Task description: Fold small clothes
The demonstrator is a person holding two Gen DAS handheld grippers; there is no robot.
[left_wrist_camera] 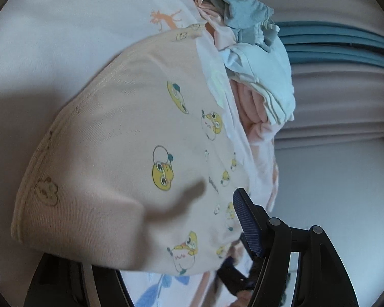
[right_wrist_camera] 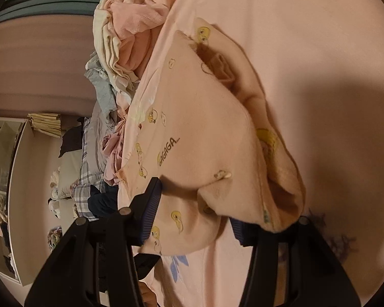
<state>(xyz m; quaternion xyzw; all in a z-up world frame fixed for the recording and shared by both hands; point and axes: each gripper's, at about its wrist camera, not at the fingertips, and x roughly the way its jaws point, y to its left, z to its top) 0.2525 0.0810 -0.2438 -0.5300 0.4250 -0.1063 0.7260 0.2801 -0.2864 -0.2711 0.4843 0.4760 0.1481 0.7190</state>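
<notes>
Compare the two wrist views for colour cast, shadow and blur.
Left wrist view: cool, bluish-white light; the duck-print garment is fairly sharp, with a gripper-shaped shadow falling across it. Right wrist view: warm orange cast, dimmer; a broad dark shadow covers the sheet at right, and the garment's near edge smears. Both show fisheye bending and dark vignetted corners.

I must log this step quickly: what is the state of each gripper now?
Left gripper: open; the duck-print garment lies draped over one finger, the other pad bare.
Right gripper: closed on the same garment, bunched between its pads.
</notes>
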